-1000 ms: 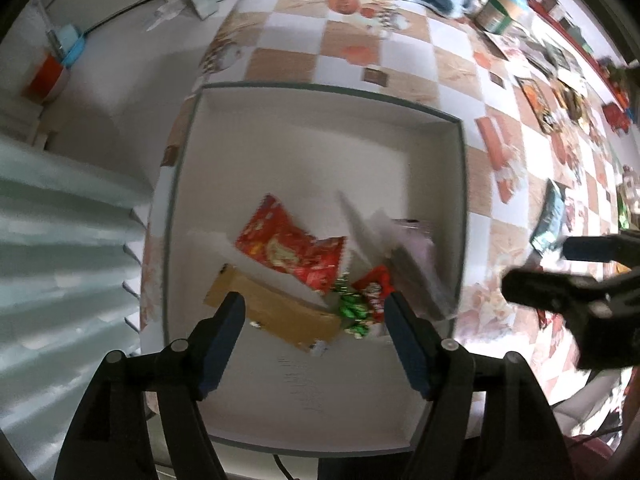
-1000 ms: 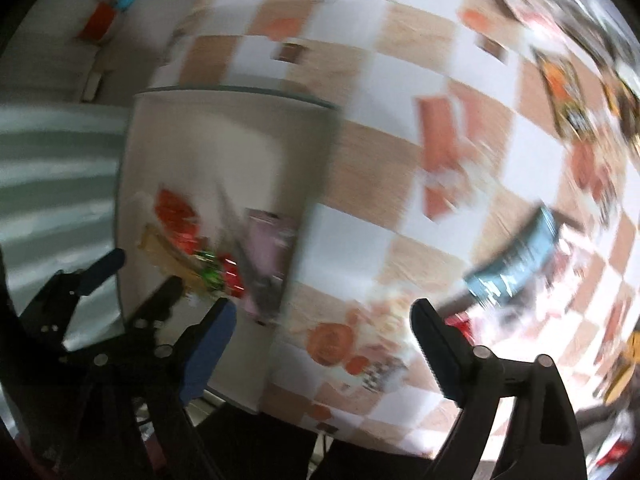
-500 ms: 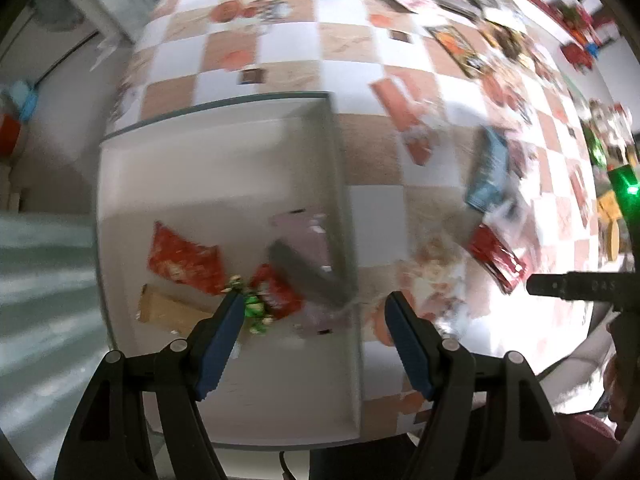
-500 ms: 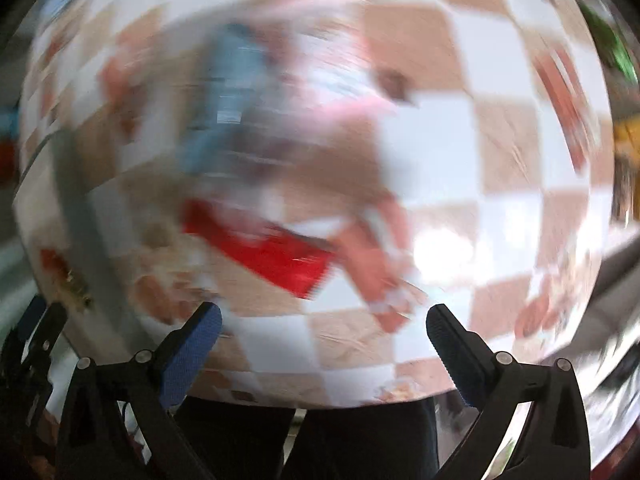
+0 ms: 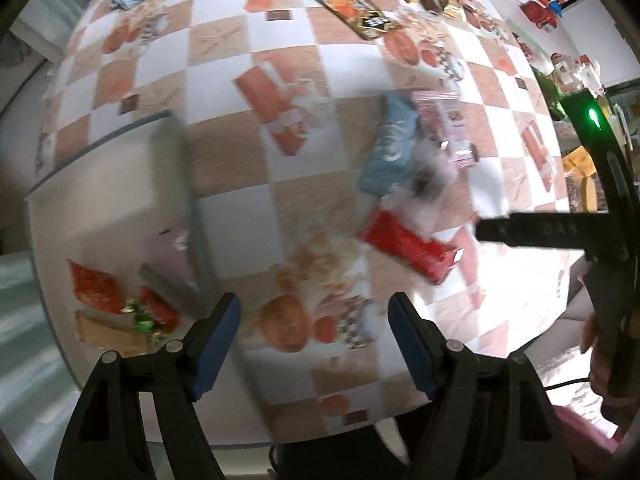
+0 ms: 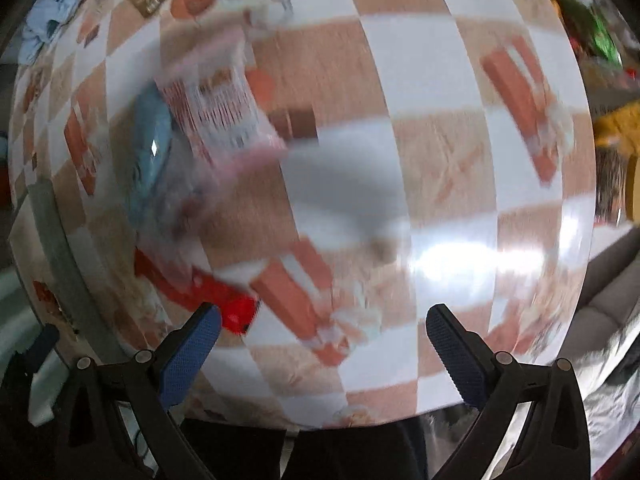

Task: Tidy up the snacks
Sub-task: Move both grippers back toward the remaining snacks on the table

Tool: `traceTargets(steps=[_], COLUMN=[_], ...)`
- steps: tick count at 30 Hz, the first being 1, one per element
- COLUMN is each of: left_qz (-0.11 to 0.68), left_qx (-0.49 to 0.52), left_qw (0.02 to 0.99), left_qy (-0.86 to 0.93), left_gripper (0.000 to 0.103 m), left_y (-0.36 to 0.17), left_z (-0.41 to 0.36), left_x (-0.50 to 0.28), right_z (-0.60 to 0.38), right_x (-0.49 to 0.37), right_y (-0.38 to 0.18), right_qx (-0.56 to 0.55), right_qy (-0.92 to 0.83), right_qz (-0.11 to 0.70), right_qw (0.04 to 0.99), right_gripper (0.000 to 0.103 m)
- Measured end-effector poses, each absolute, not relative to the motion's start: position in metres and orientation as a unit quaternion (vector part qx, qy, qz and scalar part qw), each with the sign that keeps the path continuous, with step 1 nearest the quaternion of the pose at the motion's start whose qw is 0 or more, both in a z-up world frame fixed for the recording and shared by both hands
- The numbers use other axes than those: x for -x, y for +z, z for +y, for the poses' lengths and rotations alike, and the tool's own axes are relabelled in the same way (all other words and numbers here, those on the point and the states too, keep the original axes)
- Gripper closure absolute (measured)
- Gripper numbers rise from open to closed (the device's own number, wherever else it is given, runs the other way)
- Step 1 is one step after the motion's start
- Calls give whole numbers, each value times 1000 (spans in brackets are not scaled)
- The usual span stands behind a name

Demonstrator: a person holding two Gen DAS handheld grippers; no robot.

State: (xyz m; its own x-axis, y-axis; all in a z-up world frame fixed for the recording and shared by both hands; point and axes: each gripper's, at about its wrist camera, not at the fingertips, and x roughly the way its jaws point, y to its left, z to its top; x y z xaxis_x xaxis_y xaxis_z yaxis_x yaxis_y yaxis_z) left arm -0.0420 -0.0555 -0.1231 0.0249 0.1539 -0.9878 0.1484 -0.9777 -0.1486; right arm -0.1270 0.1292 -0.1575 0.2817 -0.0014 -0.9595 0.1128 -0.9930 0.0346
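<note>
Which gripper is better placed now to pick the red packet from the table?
Probably right. The red packet lies just beside the open right gripper; the open left gripper is farther away.

Bare tablecloth (image 6: 440, 184) beside packets (image 6: 192, 280)

Each handheld gripper is a black plastic frame of 2 angled arms with triangular cut-outs and silver pivot screws near the finger bases. The left gripper (image 5: 314, 322) carries 2 flat dark-blue pads (image 5: 216, 334), and the right gripper (image 6: 320, 338) has 2 brighter blue pads (image 6: 190, 350) with a fine cross-hatched texture. Seen from the left wrist, the right unit is a black bar and curved housing with 1 green light (image 5: 591, 114).
</note>
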Motion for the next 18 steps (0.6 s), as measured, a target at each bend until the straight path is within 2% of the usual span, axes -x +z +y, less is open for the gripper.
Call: traceTargets(steps=[9, 18], left_qz=[-200, -244], left_qx=[737, 733], left_qw=[-41, -81], left_qy=[644, 629], left_gripper=[24, 24], left_y=[-154, -171], left_z=[-35, -11], left_x=[62, 72], right_z=[103, 78], right_x=[204, 255], right_y=[-152, -171], right_qx=[-773, -766], right_qy=[-627, -629], right_qz=[66, 91], right_qw=[75, 93], right_gripper=[0, 0])
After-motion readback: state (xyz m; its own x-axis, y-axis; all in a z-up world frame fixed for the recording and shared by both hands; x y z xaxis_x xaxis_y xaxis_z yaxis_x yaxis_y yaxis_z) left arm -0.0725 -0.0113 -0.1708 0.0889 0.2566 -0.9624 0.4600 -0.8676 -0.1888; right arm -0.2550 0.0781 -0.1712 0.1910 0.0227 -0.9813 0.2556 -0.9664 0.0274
